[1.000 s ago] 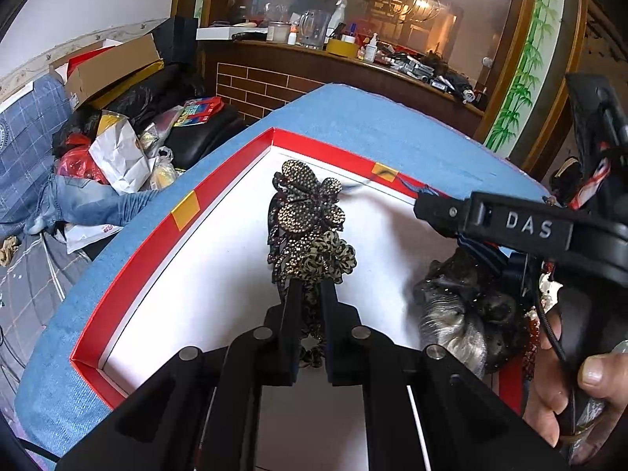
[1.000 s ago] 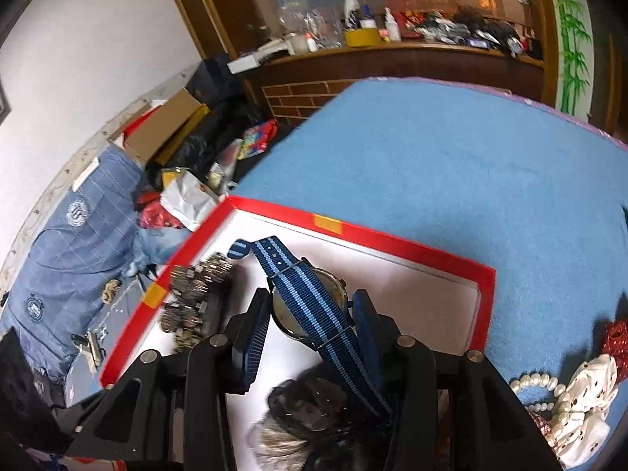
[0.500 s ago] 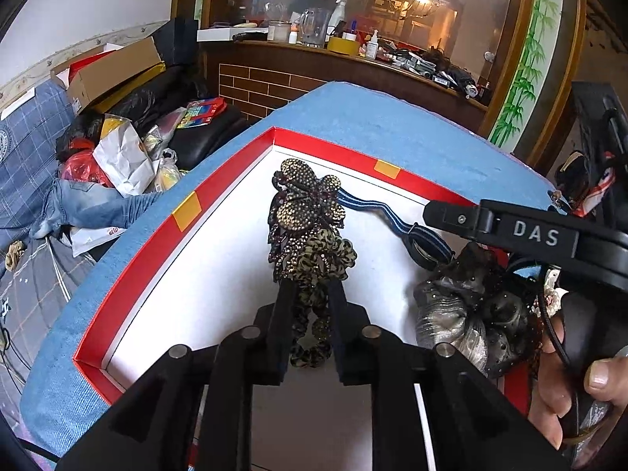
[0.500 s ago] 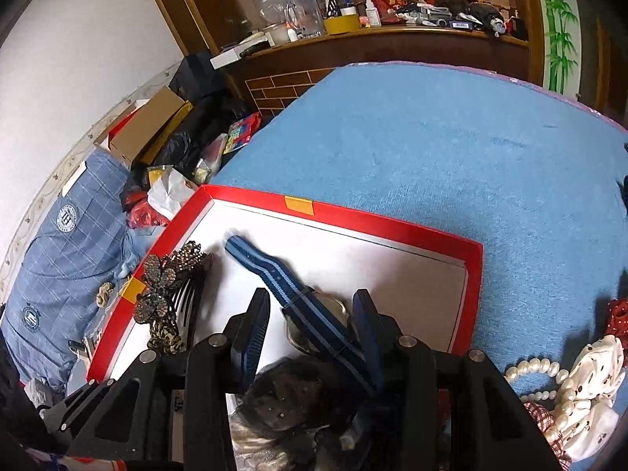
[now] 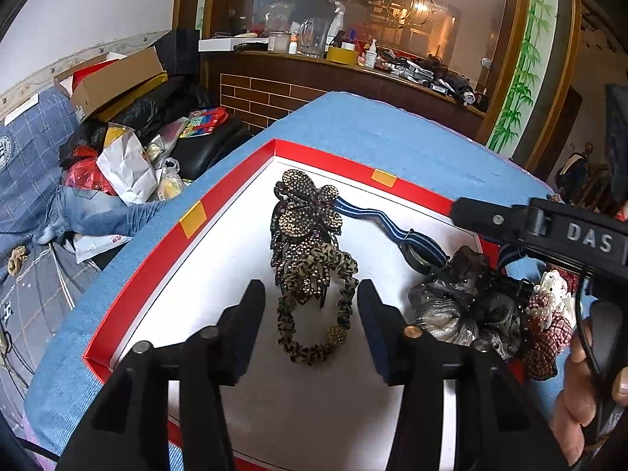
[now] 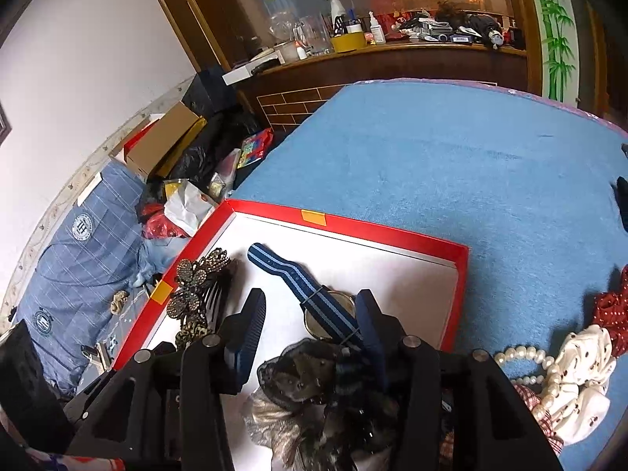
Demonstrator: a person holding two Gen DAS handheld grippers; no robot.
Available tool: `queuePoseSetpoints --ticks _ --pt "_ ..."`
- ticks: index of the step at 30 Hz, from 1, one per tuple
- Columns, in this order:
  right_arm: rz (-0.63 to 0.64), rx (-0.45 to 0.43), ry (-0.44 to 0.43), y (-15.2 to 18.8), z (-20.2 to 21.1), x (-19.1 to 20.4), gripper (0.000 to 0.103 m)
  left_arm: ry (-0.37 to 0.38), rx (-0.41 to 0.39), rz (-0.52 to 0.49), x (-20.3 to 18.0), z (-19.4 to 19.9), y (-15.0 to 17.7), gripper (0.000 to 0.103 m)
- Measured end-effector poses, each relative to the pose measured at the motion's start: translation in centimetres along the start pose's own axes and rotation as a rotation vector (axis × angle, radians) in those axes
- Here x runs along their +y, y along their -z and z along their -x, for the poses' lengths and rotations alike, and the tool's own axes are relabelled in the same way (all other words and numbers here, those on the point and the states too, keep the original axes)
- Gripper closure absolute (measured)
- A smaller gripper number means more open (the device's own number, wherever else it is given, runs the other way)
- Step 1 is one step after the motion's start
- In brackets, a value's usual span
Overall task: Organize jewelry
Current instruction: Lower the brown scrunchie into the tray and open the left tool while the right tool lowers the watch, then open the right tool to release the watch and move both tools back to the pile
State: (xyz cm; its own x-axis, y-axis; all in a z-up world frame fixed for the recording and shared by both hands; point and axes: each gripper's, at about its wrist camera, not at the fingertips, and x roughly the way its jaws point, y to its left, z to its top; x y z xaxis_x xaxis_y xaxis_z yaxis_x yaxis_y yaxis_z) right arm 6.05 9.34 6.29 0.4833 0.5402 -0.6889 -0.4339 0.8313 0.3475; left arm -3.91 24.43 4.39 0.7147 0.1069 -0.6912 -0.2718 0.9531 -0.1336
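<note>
A red-rimmed white tray (image 5: pixel 231 196) lies on a blue cloth. In it are a rhinestone flower hair clip (image 5: pixel 306 212), a leopard-print hair tie (image 5: pixel 314 271), a watch with a blue striped strap (image 5: pixel 416 251) and a dark grey scrunchie (image 5: pixel 459 306). My left gripper (image 5: pixel 310 314) hangs over the hair tie. Its jaws are opening, and the tie lies loose between them, untouched. My right gripper (image 6: pixel 310 322) hovers above the watch (image 6: pixel 314 294). Its jaws are also opening, and the watch rests on the tray (image 6: pixel 392 231) beneath them. A hand holds that gripper.
Right of the tray, on the cloth, lie a pearl bracelet (image 6: pixel 522 353), a white scrunchie (image 6: pixel 585 361), a red dotted scrunchie (image 6: pixel 612 310) and a checked one (image 5: pixel 549 337). Bags and boxes (image 5: pixel 117 149) crowd the floor at left. A wooden counter (image 6: pixel 392 59) stands behind.
The left jaws spread off the leopard hair tie, which now lies free in the tray. The right gripper drew back and up a little, leaving the watch flat in the tray.
</note>
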Motion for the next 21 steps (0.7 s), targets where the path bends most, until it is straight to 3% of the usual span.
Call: queuePoseSetpoints --ticks 3,12,21 --pt "-0.012 -0.011 -0.002 0.2 0.8 -0.4 0.05 -0.001 -0.004 -0.004 -0.1 0.3 0.1 0.044" --pt "-0.039 -0.05 -0.02 1.1 4.0 -2.4 0.047 -0.005 -0.014 -0.005 -0.4 1.1 0.0 0.037" --pt "-0.079 -0.117 0.003 2.7 8.9 -7.5 0.047 0.003 -0.052 -0.041 -1.9 3.1 -0.2 0.036"
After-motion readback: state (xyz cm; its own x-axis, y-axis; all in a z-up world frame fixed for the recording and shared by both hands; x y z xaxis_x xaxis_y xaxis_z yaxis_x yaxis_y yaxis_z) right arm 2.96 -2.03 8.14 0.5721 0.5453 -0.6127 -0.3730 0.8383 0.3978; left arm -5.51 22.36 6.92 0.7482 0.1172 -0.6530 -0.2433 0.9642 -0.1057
